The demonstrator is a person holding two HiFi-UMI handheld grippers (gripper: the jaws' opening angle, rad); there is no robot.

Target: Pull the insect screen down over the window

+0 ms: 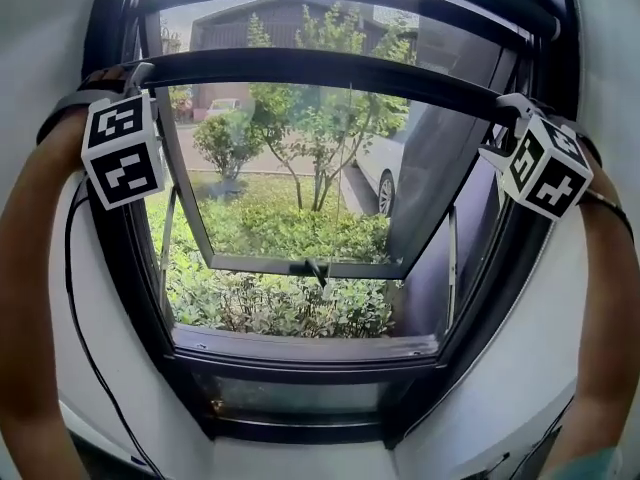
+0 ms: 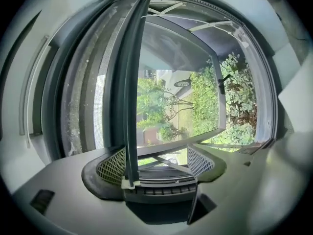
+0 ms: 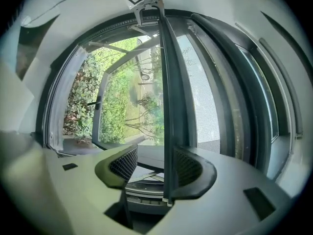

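The insect screen's dark bottom bar (image 1: 320, 68) runs across the upper part of the window, with the mesh (image 1: 300, 23) above it. My left gripper (image 1: 135, 73) is at the bar's left end and my right gripper (image 1: 517, 108) at its right end. In the left gripper view the bar (image 2: 131, 106) passes between the wide-apart jaws of the left gripper (image 2: 155, 158) and lies against the left pad (image 2: 111, 165). In the right gripper view the bar (image 3: 169, 111) crosses the open right gripper (image 3: 156, 163) and rests on the right pad (image 3: 190, 168).
The glass sash (image 1: 300, 265) is swung outward, its handle (image 1: 318, 270) at the bottom middle. The dark window frame and sill (image 1: 300, 346) lie below. Shrubs and a parked car (image 1: 375, 168) are outside. A black cable (image 1: 85, 338) hangs down the left wall.
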